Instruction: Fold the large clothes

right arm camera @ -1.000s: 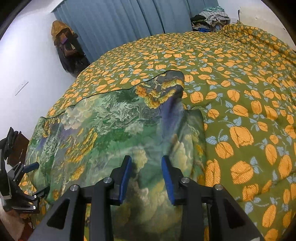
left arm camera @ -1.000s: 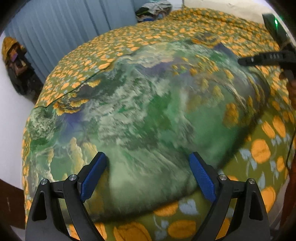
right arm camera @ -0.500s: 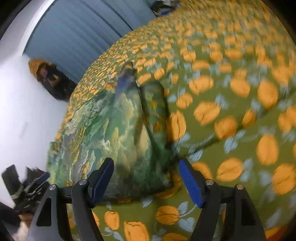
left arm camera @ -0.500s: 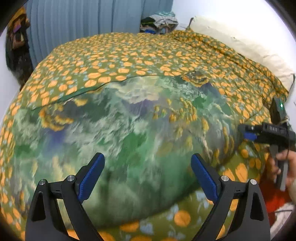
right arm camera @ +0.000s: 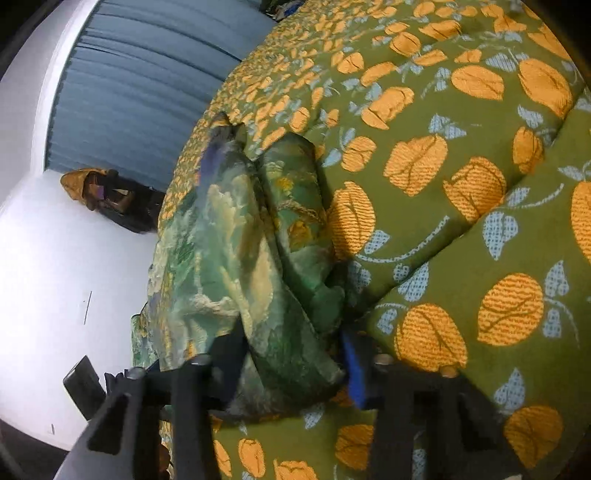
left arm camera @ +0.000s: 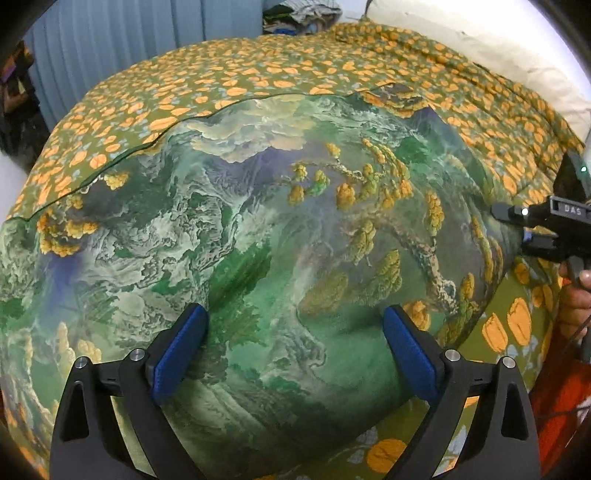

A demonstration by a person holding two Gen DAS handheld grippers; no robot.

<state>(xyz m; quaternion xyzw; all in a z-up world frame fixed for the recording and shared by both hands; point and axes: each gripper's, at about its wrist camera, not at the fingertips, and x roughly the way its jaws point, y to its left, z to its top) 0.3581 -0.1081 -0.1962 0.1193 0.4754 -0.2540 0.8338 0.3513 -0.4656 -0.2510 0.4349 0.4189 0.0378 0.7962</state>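
A large green garment with a landscape print (left arm camera: pixel 258 221) lies spread on a bed with a green, orange-flowered cover (left arm camera: pixel 258 74). My left gripper (left arm camera: pixel 295 350) hovers over the garment's near part, open wide, with nothing between its blue pads. In the right wrist view the garment's side edge is bunched into a thick fold (right arm camera: pixel 240 240) at the bed's side. My right gripper (right arm camera: pixel 291 358) has its jaws closing on that fold, and the cloth fills the gap between the fingers. The right gripper (left arm camera: pixel 517 229) also shows at the garment's right edge in the left wrist view, held by a hand (left arm camera: pixel 576 302).
A cream pillow (left arm camera: pixel 480 48) lies at the bed's far right. Blue curtains (right arm camera: pixel 147 92) hang behind the bed, with a pile of clothes (left arm camera: pixel 306 11) near them. A dark bag (right arm camera: pixel 110 195) leans against the white wall. The bedcover (right arm camera: pixel 443 221) drops off at the near side.
The right gripper let go of the cloth, opened wide, rolled and sank to the bed's side, then narrowed around the bunched edge. The left gripper stayed open and shifted across the garment.
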